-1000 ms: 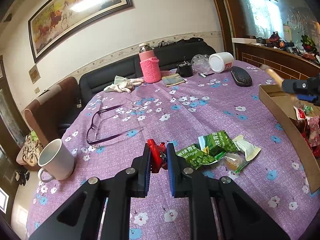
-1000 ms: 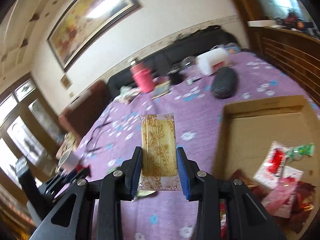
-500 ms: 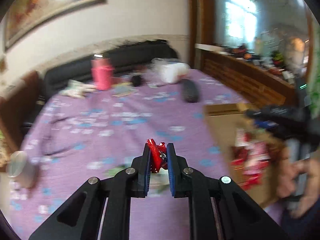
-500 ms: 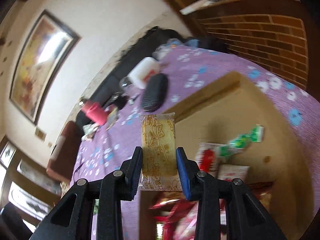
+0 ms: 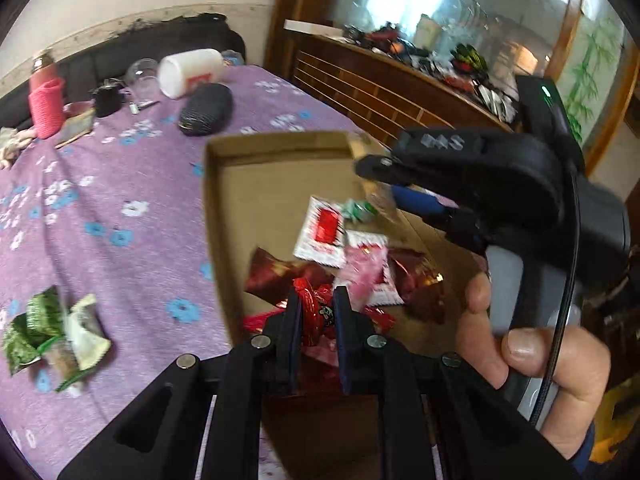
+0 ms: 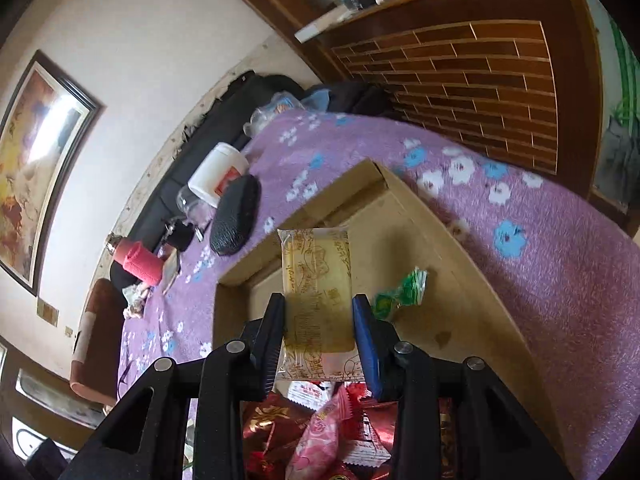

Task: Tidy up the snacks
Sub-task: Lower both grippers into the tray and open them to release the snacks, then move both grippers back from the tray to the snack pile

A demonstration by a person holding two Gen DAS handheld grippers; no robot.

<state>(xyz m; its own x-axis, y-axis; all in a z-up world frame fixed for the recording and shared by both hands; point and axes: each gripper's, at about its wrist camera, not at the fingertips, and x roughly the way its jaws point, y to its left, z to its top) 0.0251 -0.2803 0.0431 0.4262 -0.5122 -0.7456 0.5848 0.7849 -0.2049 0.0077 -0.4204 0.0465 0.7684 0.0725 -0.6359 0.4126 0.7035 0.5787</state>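
My left gripper [image 5: 316, 312] pinches a small red-wrapped candy [image 5: 314, 314] above the shallow cardboard box [image 5: 212, 216]; my jaws hide its lower half. My right gripper [image 6: 319, 330] clamps a yellow cellophane-wrapped cake [image 6: 316, 280] over that box, hiding snacks beneath.

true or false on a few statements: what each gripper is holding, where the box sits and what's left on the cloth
1. The left gripper is shut on a red candy. True.
2. The right gripper holds a green packet. False: it grips a yellow wrapped cake.
3. The cardboard box is empty. False: several wrapped snacks lie in it.
4. Green snack packets lie on the purple cloth, outside the box. True.
5. Both grippers are over the box. True.
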